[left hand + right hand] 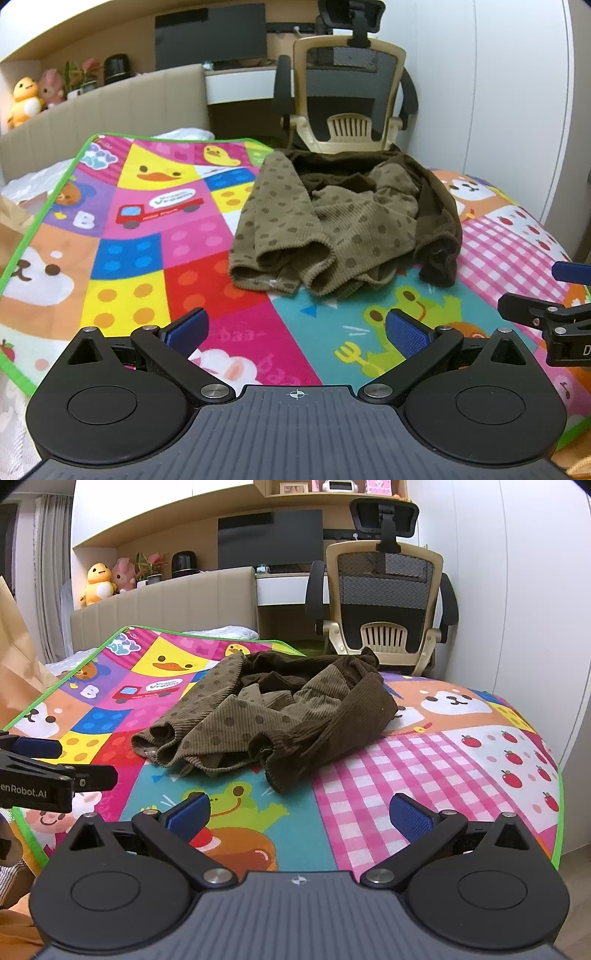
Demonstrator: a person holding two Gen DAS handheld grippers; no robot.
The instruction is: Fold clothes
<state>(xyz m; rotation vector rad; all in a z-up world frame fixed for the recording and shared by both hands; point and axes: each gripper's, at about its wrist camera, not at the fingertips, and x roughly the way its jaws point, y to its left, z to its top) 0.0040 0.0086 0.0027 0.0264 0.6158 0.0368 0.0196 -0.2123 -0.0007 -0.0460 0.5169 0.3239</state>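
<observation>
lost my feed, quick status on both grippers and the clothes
Left gripper open, empty. Right gripper open, empty. Brown garment crumpled on play mat, untouched. Nothing in the way.

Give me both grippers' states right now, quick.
Left gripper: open, holding nothing, short of the brown garment.
Right gripper: open, holding nothing, also short of the garment.
</observation>
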